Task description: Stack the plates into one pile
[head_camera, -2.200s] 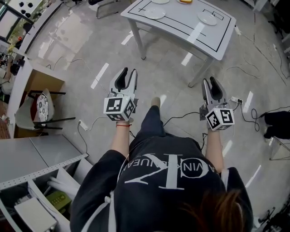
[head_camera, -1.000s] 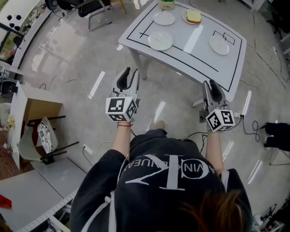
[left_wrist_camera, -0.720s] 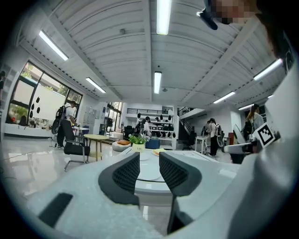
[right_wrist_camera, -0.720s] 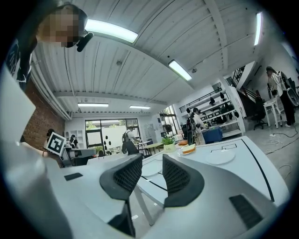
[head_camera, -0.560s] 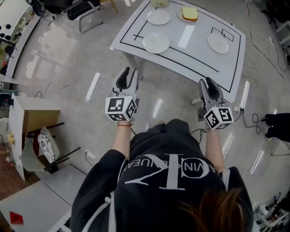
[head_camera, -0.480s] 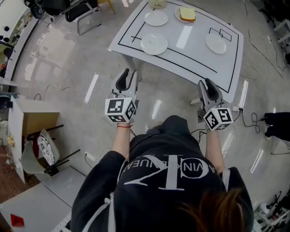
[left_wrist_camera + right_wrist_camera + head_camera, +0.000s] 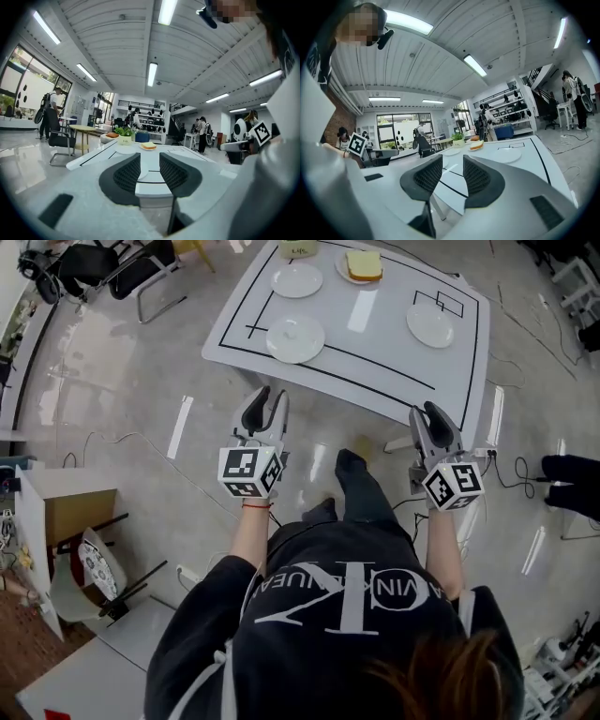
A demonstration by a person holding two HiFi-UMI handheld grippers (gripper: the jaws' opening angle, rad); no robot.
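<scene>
1. On the white table (image 7: 375,348), four round plates, all flat and face up, well apart: near-left plate (image 7: 296,338), far-left plate (image 7: 297,279), right plate (image 7: 431,325), far plate (image 7: 342,271) under a bread slice (image 7: 363,264).
2. No long axis to any plate; table's long near edge slanting down to the right in the head view.
3. Left gripper (image 7: 267,399) and right gripper (image 7: 433,418) by that near edge, aimed at the table; jaws of each partly apart, nothing between.
4. Gripper views: plates edge-on as thin slivers, leafy potted plant (image 7: 124,132) behind. Head view: full round outlines and spacing.
</scene>
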